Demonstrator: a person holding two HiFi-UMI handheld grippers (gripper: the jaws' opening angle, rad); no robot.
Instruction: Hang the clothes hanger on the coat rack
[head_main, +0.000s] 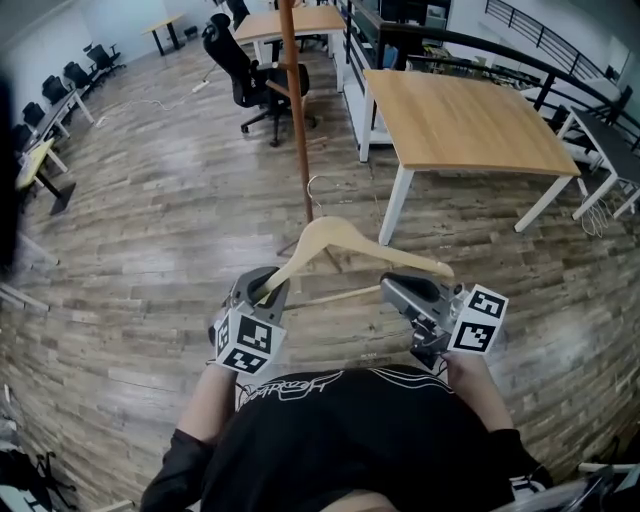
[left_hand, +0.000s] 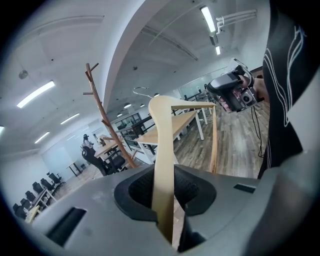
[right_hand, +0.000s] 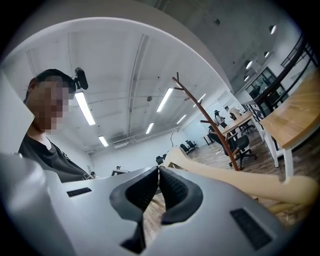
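1. bare wooden floor (head_main: 150, 250) under everything: a long drop for anything let slip.
2. light tabletop (head_main: 470, 120) off to the right, well apart from the load; could catch the hanger's right end on a wide swing.
3. coat rack (head_main: 297, 110) upright ahead, pegs (left_hand: 91, 80) high on the pole; liable to rock or tip if knocked by the wood.
4. clothes hanger (head_main: 340, 240) held in the air, short of the rack, not yet hung.
5. left gripper (head_main: 268, 288) clenched on the hanger's left arm; a grip near one end, so prone to pivoting and drooping.
6. right gripper (head_main: 392, 287) with jaws pressed together, nothing seen between them, the hanger's right arm just beside; little support from there.
7. thin wire hook (left_hand: 142, 88): easy to miss a peg with if the hanger tilts.
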